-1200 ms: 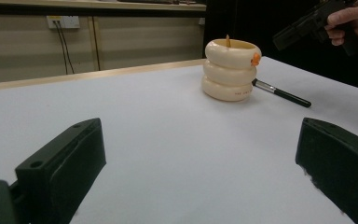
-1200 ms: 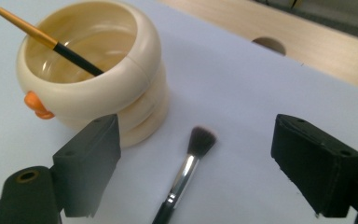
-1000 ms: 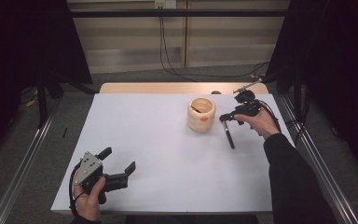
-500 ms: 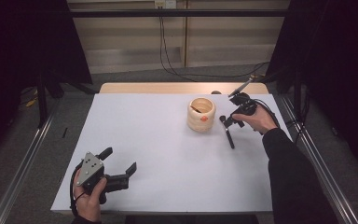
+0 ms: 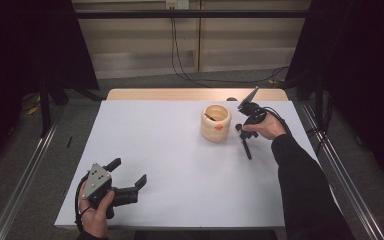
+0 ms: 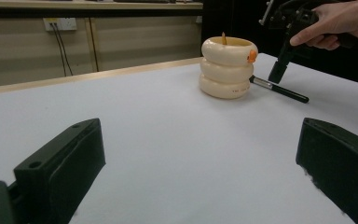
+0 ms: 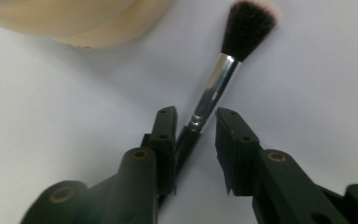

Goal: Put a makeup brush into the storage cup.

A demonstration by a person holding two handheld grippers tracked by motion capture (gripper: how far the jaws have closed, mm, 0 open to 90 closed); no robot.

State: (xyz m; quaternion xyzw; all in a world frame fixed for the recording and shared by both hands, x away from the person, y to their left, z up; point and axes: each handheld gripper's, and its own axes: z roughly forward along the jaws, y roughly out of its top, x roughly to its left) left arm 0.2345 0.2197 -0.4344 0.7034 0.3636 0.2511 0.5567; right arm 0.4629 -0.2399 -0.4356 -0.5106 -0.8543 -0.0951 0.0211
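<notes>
A cream, ring-stacked cup [image 5: 215, 122] with a small orange spot stands at the table's far right; a thin stick leans inside it. Just right of the cup lies a black-handled makeup brush [image 5: 246, 147] with a silver ferrule, flat on the white table. My right gripper [image 5: 241, 131] points down over it. In the right gripper view the jaws [image 7: 196, 119] straddle the brush [image 7: 214, 91] where handle meets ferrule and have just been closing; one pad touches the handle, and a gap stays at the other. My left gripper [image 5: 128, 171] rests open near the front left with nothing between its jaws.
The white table top [image 5: 160, 150] has a wooden strip along its far edge. Metal rails run along both sides of the table. Cables hang on the wall behind. In the left gripper view the cup [image 6: 227, 67] and brush [image 6: 279, 90] sit far ahead.
The right hand has come down and slightly nearer the cup, with its jaws lowered over the brush and narrowed around it. The left gripper has stayed put.
</notes>
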